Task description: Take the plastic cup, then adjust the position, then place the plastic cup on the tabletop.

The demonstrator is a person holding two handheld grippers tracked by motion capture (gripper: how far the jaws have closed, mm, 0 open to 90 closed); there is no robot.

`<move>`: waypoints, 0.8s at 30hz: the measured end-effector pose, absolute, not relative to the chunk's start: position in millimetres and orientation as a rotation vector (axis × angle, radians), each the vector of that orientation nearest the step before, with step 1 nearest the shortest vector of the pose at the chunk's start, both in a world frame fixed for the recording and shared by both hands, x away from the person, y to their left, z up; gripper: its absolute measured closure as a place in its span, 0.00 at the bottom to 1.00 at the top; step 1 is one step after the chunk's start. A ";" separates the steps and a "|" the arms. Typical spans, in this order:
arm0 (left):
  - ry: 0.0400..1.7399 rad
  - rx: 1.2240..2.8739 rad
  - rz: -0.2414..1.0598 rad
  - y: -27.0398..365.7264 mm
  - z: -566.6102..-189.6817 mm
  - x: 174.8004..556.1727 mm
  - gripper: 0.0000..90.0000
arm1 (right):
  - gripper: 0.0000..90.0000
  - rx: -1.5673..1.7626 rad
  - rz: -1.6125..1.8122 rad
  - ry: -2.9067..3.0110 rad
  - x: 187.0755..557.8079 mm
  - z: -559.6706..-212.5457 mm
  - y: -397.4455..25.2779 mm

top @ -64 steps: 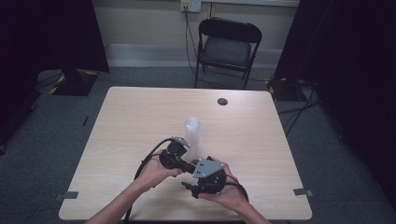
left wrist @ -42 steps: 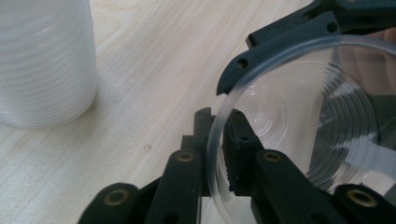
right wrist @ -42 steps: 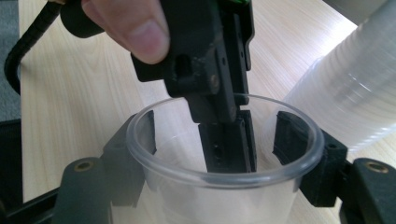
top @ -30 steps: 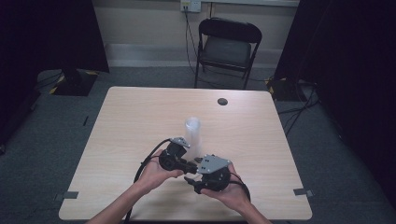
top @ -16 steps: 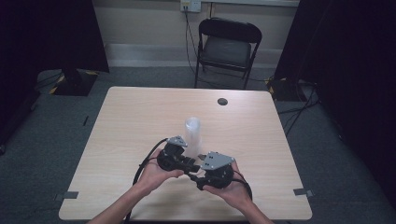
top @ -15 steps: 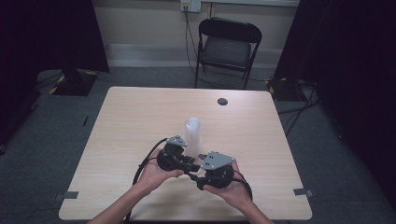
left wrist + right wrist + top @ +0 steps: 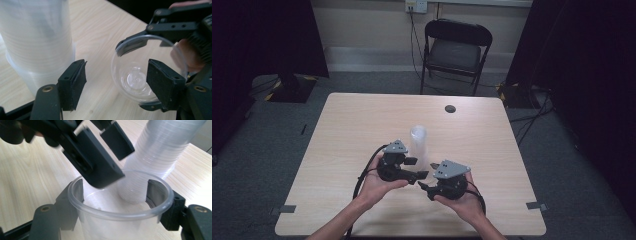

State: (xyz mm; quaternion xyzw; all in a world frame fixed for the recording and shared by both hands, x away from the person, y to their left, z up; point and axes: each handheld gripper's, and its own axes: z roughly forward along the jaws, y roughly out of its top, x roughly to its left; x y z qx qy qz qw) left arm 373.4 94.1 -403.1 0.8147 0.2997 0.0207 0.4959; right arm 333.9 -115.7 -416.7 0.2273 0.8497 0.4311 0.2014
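The right gripper [image 7: 424, 186] holds 1 clear plastic cup [image 7: 120, 207]: its 2 jaws press on the outside of the cup wall from both sides, just under the rim, and the mouth of the cup faces the left gripper [image 7: 419, 175]. The left gripper is empty, with its jaws spread wide. In the left gripper view 1 of its pads [image 7: 165, 85] stands in front of the cup's mouth, and in the right gripper view 1 jaw reaches over the rim, so it seems to approach the cup wall. I cannot tell if it touches the rim already.

The tall stack of clear plastic cups [image 7: 418, 145] stands upside down on the light wooden table [image 7: 342, 130], just behind both grippers and near the left one. The single cup is in the air between the grippers, apart from the stack.

In my judgement the step in hand is to pass or steady the single cup between the 2 grippers. The next move calls for the left jaws to come around the rim wall, 1 inside and 1 outside, and to close softly, because thin plastic bends easily. Only then should the right gripper release.
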 end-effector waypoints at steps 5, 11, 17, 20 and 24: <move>0.743 1.986 0.075 95.7 -405.1 375.5 0.32 | 0.34 0.672 1.197 2.356 337.4 -419.0 -121.9; 0.747 1.968 0.095 96.1 -405.2 373.8 0.32 | 0.34 0.701 1.196 2.337 340.4 -418.2 -128.5; 0.754 1.953 0.102 99.3 -402.3 375.3 0.32 | 0.34 0.712 1.196 2.336 342.4 -419.1 -132.4; 0.753 1.957 0.109 100.1 -402.6 375.4 0.32 | 0.34 0.732 1.205 2.326 344.0 -418.9 -133.5; 0.767 1.936 0.081 101.8 -402.7 376.8 0.32 | 0.34 0.796 1.243 2.305 348.0 -415.9 -140.7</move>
